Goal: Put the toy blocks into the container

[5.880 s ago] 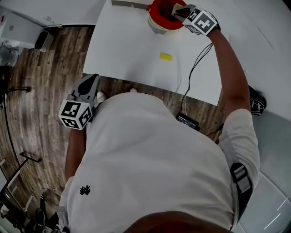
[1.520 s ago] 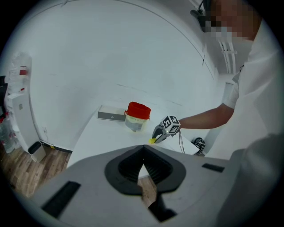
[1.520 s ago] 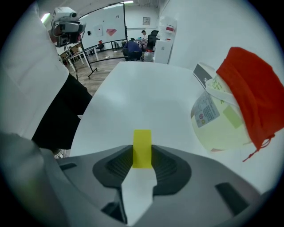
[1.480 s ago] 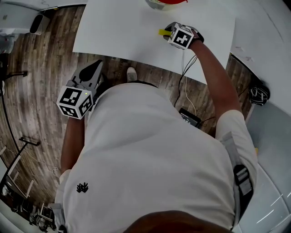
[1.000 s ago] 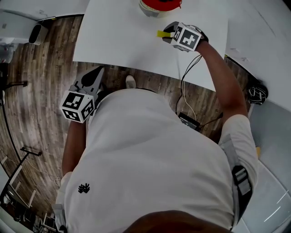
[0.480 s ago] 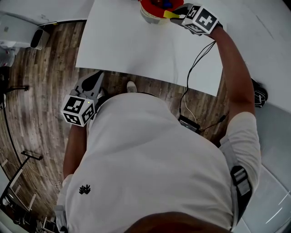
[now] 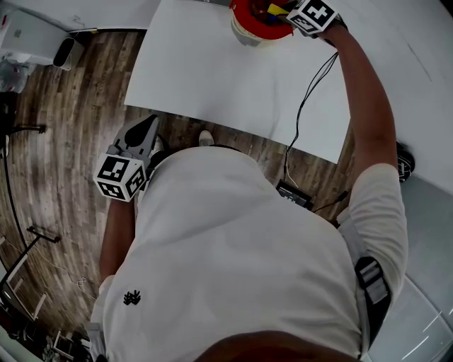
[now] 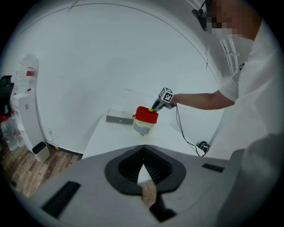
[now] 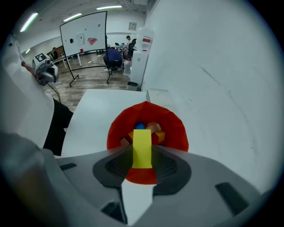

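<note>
The right gripper (image 7: 282, 10) holds a yellow block (image 9: 142, 148) between its two jaws. The pads press on the long sides of the block, which points forward, away from the gripper. Just below the jaws stands the container (image 9: 177, 133) with its red rim, on the white table (image 7: 212, 78). The yellow block hangs above the container's opening. Inside the container, further below the jaws, lie other toy blocks (image 9: 148, 127), blue, orange and brown.

The left gripper (image 7: 146, 127) is near the person's body, above the wooden floor (image 7: 71, 141). Its jaws meet at the tips with nothing between them. Far ahead of it, the left gripper view shows the container with a flat grey box (image 8: 120, 119) just to its left.
</note>
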Tool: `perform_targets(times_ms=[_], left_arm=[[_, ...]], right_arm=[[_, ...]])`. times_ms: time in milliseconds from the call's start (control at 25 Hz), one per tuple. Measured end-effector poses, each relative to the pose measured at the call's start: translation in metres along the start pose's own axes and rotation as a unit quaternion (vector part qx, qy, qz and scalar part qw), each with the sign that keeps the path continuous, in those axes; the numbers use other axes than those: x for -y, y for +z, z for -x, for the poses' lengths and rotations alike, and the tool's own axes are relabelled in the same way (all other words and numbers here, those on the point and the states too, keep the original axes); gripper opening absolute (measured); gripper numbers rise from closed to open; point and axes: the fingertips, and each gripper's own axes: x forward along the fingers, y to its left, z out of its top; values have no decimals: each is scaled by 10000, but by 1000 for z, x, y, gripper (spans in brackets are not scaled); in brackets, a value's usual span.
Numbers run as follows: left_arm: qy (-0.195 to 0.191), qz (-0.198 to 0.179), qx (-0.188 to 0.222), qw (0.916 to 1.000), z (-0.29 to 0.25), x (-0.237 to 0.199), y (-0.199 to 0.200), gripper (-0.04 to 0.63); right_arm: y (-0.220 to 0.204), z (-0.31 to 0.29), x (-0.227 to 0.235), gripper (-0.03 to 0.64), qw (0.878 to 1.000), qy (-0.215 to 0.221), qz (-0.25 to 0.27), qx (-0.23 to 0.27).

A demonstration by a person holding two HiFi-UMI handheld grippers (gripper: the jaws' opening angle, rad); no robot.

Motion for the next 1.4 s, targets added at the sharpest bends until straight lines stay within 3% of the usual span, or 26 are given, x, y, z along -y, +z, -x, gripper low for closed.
perform_targets(times_ms=[400,720,1120,1400], left_arm=[[308,199,-65,9993,8,-11,-7,8],[330,329,-114,9988,15,-9,-8,6],[283,333,-152,9989,-2,-8,-3,6],[268,346,-202,9988,-4,-6,-5,6]], right_arm=[[-8,-55,30,129,9977,189,-120,-639],[-13,-61,29,129,9921,236,-180,-1217],[-23,-76,31,132,9812,198,184,-1910],[-22,-75,29,161,9821,172,177,-1869]])
